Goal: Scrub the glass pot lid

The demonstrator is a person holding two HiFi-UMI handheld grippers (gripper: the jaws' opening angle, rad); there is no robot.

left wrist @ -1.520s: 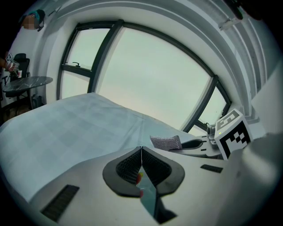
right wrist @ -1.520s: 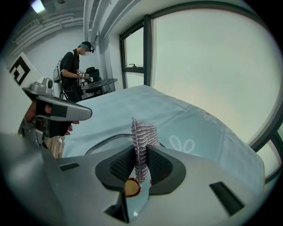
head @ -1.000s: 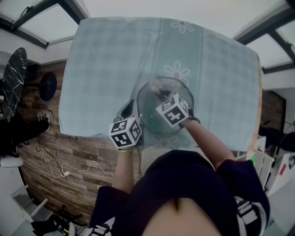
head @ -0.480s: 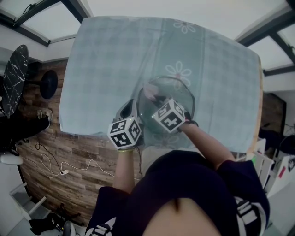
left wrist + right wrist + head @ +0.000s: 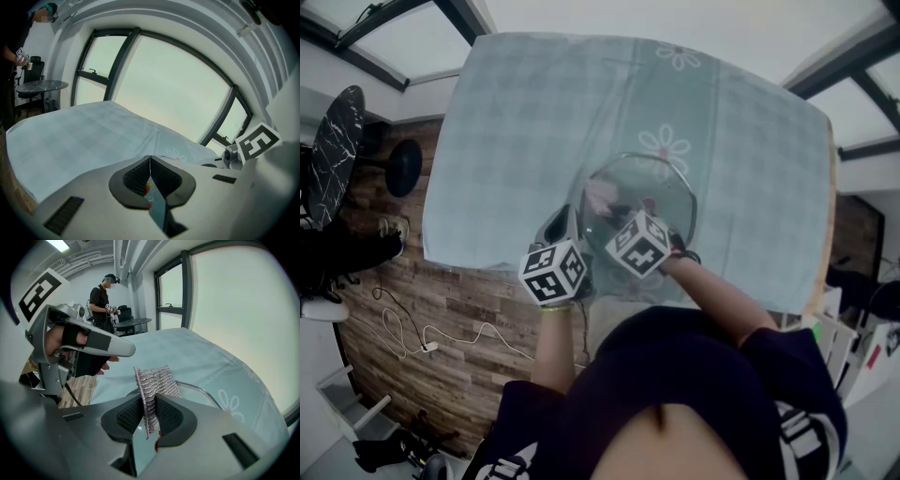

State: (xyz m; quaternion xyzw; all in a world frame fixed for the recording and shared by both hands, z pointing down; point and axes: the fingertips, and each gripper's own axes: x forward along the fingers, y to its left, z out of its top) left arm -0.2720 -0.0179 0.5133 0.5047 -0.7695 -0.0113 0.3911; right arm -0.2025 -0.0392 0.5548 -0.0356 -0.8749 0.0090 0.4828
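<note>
The glass pot lid [image 5: 642, 199] with its metal rim lies on the pale blue checked tablecloth [image 5: 516, 122], near the table's front edge. My left gripper [image 5: 572, 223] is shut on the lid's left edge. In the left gripper view a thin glass sheet [image 5: 158, 211] stands between the closed pads. My right gripper [image 5: 616, 211] is shut on a grey woven scrubbing cloth [image 5: 153, 383], which sticks up from between the jaws. In the head view the cloth [image 5: 601, 197] rests on the lid's left part. The lid's rim [image 5: 202, 391] curves just past the cloth.
The table's front edge [image 5: 487, 267] runs close under both grippers, with wooden floor and a white cable [image 5: 431, 342] below it. A black round side table [image 5: 333, 155] stands at the left. A person [image 5: 101, 301] stands far back beside a chair.
My right gripper has drawn the cloth back across the lid toward the person and slightly left. The left gripper and the lid have stayed put.
</note>
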